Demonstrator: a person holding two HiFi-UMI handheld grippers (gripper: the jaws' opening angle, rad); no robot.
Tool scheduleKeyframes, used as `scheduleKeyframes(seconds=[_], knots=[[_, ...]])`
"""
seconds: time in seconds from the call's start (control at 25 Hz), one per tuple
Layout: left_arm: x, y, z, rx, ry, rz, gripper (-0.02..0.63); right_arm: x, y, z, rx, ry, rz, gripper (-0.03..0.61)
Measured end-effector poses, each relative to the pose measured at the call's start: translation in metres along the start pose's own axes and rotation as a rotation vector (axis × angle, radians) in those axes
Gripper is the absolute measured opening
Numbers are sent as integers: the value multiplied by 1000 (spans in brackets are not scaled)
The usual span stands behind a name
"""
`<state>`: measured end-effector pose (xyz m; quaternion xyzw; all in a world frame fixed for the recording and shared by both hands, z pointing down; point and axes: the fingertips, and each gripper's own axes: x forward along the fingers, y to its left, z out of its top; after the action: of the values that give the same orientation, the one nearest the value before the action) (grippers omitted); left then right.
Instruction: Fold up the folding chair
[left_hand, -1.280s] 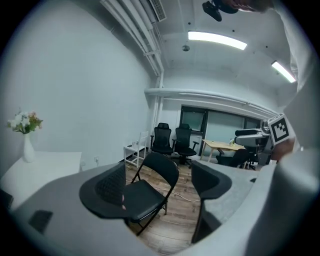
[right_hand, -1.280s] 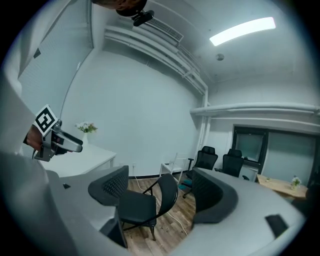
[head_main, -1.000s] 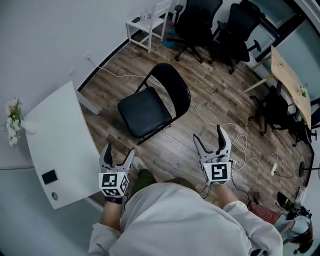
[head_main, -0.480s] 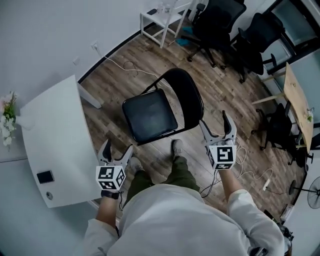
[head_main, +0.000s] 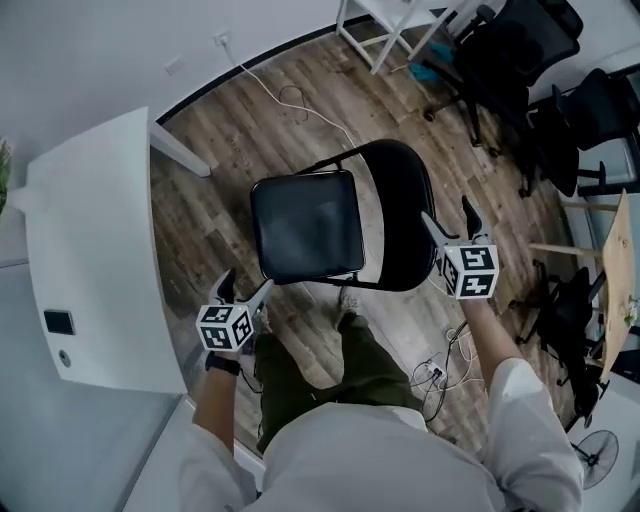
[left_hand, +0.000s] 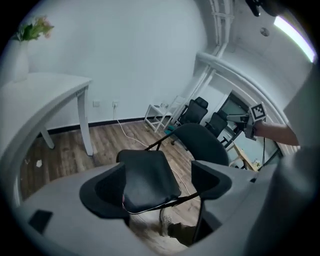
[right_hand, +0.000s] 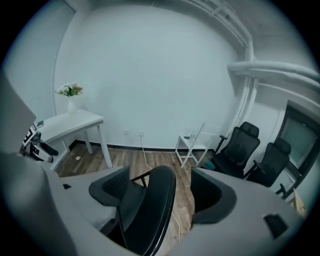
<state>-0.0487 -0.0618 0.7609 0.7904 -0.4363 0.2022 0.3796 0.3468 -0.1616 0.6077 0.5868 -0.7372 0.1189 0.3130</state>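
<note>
**Head view.** The folding chair (head_main: 345, 240) stands open on the wooden floor (head_main: 230, 150), well in from the floor's wall edge. Its seat (head_main: 300, 225) is toward you and its backrest (head_main: 402, 230) is to your right. Your left claw (head_main: 243, 290) sits just off the seat's near left corner. Your right claw (head_main: 448, 217) is beside the backrest's outer rim. Both are spread wide and carry nothing.

**Left gripper view.** The seat's front edge lies in the gap between the wide jaws, but I can't tell whether either pad touches it. Push on until that edge sits deep in the gap. Then close firmly near its middle, not at the corner, so the seat lifts evenly.

**Right gripper view.** The backrest's rim stands upright between the open jaws, nearer the left one. Centre it and close on the rim. Hold the back steady while your left hand tips the seat up toward it. I judge the frame may skate on the floor, so brace with your right hand. Keep your foot (head_main: 348, 298) clear of the legs.
</note>
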Motion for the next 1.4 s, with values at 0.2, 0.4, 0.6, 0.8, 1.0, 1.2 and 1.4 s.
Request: scheduleKeyframes(seconds=[0.2, 0.4, 0.6, 0.8, 1.0, 1.2, 1.4], knots=[[83, 47, -62, -146, 131, 30, 414, 82, -19, -37, 37, 119, 65, 400], [151, 109, -114, -332, 215, 53, 414, 137, -26, -52, 70, 201, 108, 400], [206, 151, -154, -403, 283, 14, 414, 182, -33, -61, 117, 271, 125, 400], [253, 173, -184, -438, 320, -61, 414, 218, -27, -78, 178, 368, 184, 400], [286, 186, -208, -498, 339, -170, 416, 233, -18, -89, 254, 459, 247, 399], [311, 182, -227, -573, 336, -321, 414, 235, -16, -104, 316, 524, 290, 283], [320, 181, -228, -680, 291, -467, 420, 243, 6, -97, 323, 528, 433, 216]])
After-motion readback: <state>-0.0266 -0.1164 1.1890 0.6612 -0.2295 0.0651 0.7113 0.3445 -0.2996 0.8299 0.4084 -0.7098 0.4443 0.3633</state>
